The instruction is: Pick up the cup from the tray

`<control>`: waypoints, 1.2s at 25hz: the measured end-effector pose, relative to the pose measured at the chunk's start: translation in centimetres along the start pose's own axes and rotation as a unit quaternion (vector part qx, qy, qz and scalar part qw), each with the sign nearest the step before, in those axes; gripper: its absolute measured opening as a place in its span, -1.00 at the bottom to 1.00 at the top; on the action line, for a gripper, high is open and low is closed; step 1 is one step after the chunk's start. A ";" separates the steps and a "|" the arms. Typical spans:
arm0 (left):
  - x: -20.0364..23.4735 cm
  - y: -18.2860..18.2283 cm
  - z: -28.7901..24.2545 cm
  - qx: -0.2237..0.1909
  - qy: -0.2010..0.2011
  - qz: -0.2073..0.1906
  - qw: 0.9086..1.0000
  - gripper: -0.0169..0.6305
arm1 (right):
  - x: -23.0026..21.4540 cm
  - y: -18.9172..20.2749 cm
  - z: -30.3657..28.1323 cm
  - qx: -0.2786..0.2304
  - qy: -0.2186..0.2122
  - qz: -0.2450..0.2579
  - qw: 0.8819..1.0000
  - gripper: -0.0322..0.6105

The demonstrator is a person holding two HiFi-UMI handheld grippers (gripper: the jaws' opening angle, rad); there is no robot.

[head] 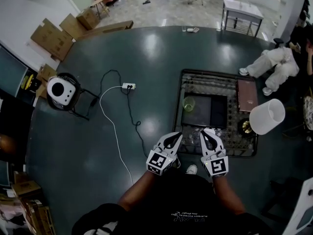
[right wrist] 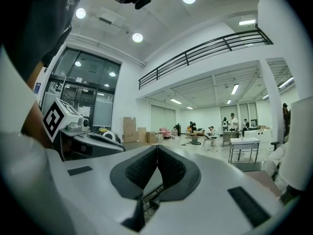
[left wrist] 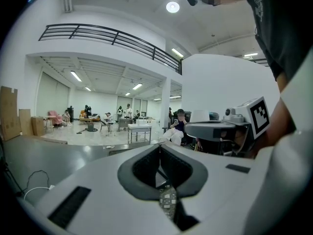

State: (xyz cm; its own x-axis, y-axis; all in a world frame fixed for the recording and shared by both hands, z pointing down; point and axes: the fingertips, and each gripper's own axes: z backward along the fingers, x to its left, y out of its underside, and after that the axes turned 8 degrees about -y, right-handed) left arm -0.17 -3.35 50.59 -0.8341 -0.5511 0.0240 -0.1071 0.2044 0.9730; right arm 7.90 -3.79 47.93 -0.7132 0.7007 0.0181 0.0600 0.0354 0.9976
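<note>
A small translucent yellow-green cup [head: 189,103] stands upright in the left part of the black tray [head: 217,75] on the dark round table. In the head view both grippers hover side by side at the tray's near edge, short of the cup. My left gripper [head: 178,135] is shut with nothing in it, its tips meeting [left wrist: 159,148]. My right gripper [head: 206,131] is also shut and empty, jaws closed together [right wrist: 157,148]. Both gripper views look level across the hall, so the cup does not show in them.
The tray also holds a dark slab [head: 210,110], a pinkish-brown board [head: 247,95] and a brass piece [head: 244,127]. A white lampshade-like cylinder [head: 267,116] stands at its right. A power strip [head: 128,86] with cables lies left. A seated person [head: 274,65] is at the far right.
</note>
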 end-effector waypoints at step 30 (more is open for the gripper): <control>9.9 2.2 -10.0 0.031 0.113 0.020 0.993 -0.91 | -6.9 3.4 -11.0 0.080 0.115 -0.032 0.990 -0.87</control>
State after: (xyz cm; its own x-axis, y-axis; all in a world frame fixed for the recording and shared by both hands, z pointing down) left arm -3.29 -16.42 55.24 -0.6965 -0.7075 0.1195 -0.1151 0.2745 0.9547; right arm 5.37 -16.31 51.89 -0.8582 0.5132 -0.0112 0.1066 0.1994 0.9741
